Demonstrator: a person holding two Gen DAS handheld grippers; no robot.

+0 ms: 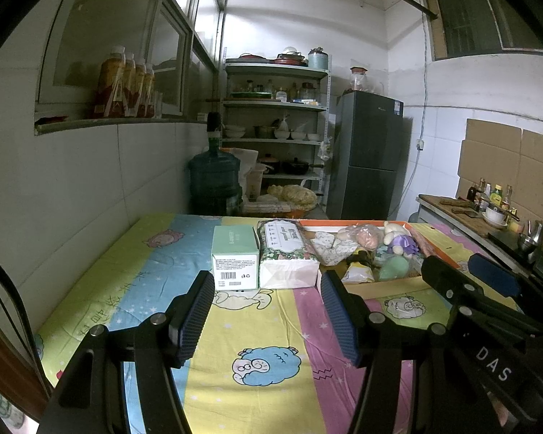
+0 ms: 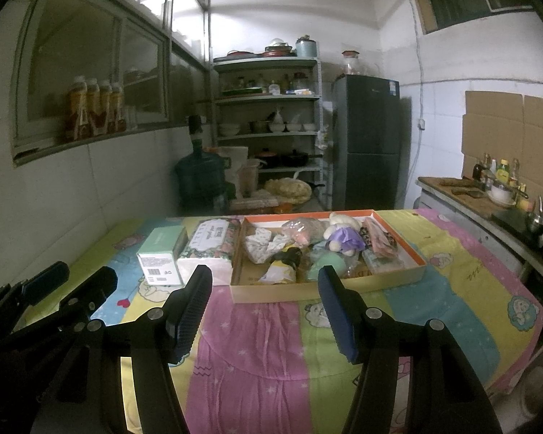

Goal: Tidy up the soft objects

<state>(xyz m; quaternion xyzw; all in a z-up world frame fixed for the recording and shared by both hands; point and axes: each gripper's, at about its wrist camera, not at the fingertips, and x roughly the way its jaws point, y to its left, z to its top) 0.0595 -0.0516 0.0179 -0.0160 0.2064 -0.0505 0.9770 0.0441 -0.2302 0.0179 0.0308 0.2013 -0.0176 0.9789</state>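
Observation:
A shallow cardboard tray with an orange rim (image 2: 394,238) (image 1: 398,284) lies on the table with several soft things in it: a white plush with a purple bow (image 2: 344,235) (image 1: 398,237), a green soft lump (image 2: 325,264) (image 1: 392,267), a white patterned cloth (image 2: 260,244) (image 1: 331,246) and a plastic-wrapped pinkish item (image 2: 302,231). My left gripper (image 1: 268,285) is open and empty, short of the boxes. My right gripper (image 2: 264,280) is open and empty, just before the tray's near wall.
A mint green box (image 1: 235,256) (image 2: 163,255) and a floral tissue pack (image 1: 286,256) (image 2: 210,249) stand left of the tray. The table has a colourful cartoon cloth (image 2: 264,354). A tiled wall is on the left, a counter with bottles (image 2: 496,181) on the right, shelves and a fridge behind.

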